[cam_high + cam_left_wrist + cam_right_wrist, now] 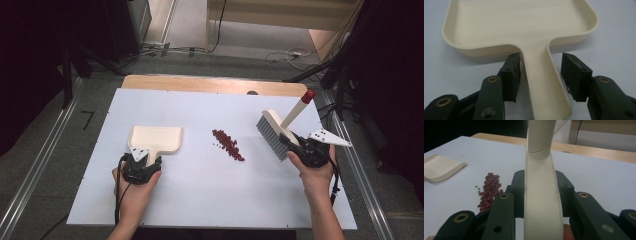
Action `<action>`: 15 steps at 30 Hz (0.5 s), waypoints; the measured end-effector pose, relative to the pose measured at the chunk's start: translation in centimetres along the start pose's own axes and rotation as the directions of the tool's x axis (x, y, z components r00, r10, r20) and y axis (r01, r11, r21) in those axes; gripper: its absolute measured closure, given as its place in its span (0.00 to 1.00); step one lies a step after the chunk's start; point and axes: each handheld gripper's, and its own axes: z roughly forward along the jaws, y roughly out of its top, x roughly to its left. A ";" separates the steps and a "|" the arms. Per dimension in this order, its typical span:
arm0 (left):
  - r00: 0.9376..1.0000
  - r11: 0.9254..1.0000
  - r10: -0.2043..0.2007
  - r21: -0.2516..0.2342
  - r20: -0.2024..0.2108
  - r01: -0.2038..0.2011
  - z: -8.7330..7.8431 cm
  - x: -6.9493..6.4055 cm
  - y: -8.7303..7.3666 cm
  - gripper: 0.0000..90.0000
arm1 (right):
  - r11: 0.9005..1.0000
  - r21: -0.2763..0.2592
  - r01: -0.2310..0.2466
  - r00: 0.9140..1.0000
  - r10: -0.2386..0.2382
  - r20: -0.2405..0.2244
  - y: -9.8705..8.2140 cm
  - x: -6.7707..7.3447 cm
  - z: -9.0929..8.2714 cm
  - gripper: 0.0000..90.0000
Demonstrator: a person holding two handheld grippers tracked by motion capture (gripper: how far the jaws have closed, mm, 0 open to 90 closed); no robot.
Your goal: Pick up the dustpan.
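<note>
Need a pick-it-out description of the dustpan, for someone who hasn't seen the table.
On the white table sheet, look left of the line of red beans. The cream dustpan lies flat there, its handle between the left gripper's jaws. Unlike the brush opposite, it is a shallow, bristle-free tray.

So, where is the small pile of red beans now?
In the high view, the pile of red beans lies mid-table on the white sheet, between the cream plastic dustpan at left and the grey-bristled brush at right.

Even overhead light, perhaps slightly soft.
</note>
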 end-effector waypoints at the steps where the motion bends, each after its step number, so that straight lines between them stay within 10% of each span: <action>1: 1.000 1.000 0.014 0.006 -0.012 -0.014 0.0 -0.2 0.0 0.59 | 1.000 0.000 -0.001 1.000 0.001 0.001 0.0 0.0 0.0 0.72; 15: 0.998 0.999 0.046 0.009 0.039 -0.046 0.0 0.6 0.2 0.73 | 1.000 0.001 -0.008 1.000 0.008 0.004 -0.1 -0.1 -0.1 0.72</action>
